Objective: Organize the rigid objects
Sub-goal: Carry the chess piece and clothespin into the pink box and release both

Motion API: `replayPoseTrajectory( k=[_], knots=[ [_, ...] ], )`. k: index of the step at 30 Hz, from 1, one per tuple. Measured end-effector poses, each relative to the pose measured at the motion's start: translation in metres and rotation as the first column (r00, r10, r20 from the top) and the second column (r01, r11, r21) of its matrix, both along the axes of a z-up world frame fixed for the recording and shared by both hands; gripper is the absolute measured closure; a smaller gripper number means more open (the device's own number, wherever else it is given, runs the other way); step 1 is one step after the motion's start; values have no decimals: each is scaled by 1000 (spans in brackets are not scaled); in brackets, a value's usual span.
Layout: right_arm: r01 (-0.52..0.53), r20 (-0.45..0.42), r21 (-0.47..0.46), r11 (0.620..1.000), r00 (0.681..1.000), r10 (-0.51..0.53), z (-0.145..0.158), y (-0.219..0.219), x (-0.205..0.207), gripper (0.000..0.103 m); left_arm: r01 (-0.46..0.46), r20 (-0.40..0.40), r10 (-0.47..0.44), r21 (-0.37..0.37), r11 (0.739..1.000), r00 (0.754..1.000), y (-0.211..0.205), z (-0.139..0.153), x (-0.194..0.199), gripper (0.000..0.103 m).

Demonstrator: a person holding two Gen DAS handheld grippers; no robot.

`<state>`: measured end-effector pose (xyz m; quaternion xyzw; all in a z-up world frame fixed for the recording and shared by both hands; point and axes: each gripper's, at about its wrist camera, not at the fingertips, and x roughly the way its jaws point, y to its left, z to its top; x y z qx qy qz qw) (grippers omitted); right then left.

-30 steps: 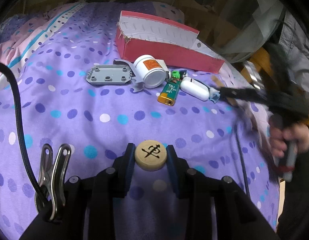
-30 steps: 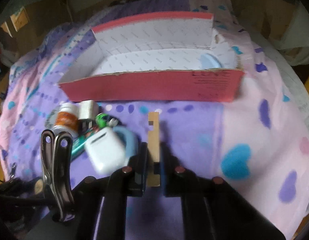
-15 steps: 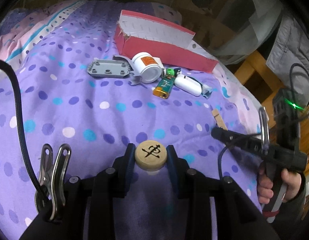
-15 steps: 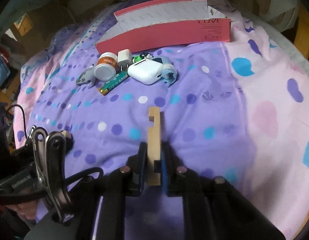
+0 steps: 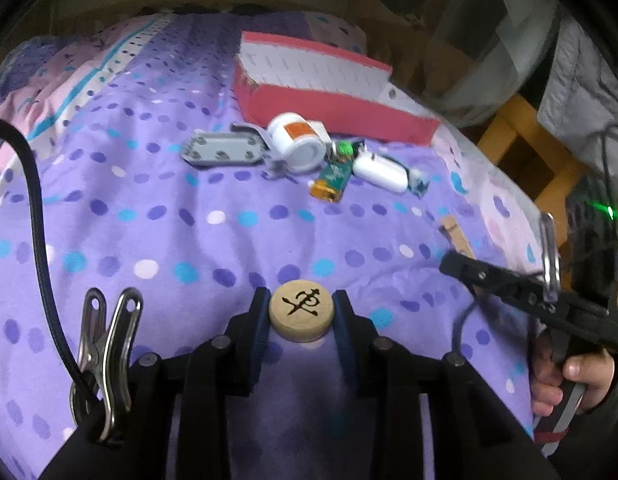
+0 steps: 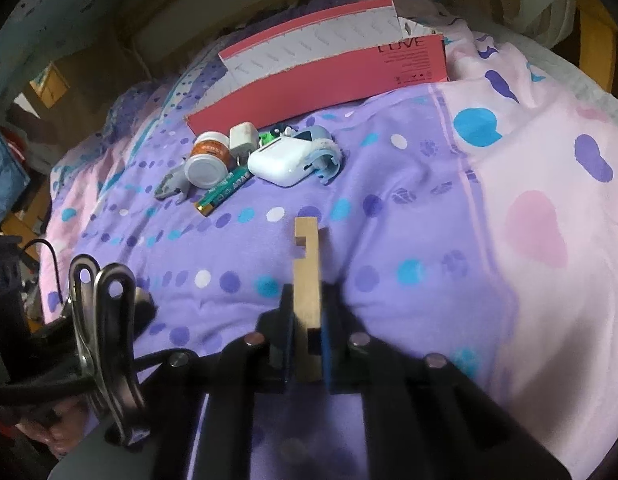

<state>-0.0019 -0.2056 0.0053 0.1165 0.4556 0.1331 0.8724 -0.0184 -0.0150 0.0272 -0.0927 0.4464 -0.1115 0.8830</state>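
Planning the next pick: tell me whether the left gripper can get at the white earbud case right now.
Probably not yet: the left gripper is shut on the wooden disc. The bedspread toward the white earbud case looks unobstructed.

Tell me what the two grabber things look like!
Each black plastic gripper, left and right, has blue finger pads, round silver screws and a shiny metal clip. A thick black cable loops beside the left one. The right handle has a green light.

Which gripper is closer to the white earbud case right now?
Right, as far as the views show. The right gripper sits short of the earbud case, slightly right; the left gripper is farther back and left.
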Motion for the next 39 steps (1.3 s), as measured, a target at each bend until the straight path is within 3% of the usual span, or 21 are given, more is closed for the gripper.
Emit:
replayPoseTrajectory(
  k=[5,15,26,31,35,39],
  knots=[
    [-16,57,30,999,998,14,21,0,-12,91,-25,25,25,-37,999,999,11,19,-7,71],
    [-17,167,55,998,986,8,80,-10,-12,91,-77,172,83,-43,996,982,24,78,-1,71],
    [3,234,-65,998,972,12,115,-34,68,91,-89,256,82,18,996,963,21,104,98,71],
    [-14,236,-103,995,971,38,120,-34,126,91,-8,164,10,-10,1000,986,-7,95,177,71],
    [-46,165,-143,989,984,70,103,-24,181,91,92,31,-90,-76,993,996,-40,62,237,71],
    [-66,44,-209,976,996,77,66,-21,226,91,109,-111,-110,-14,994,988,-65,18,270,71]
  ],
)
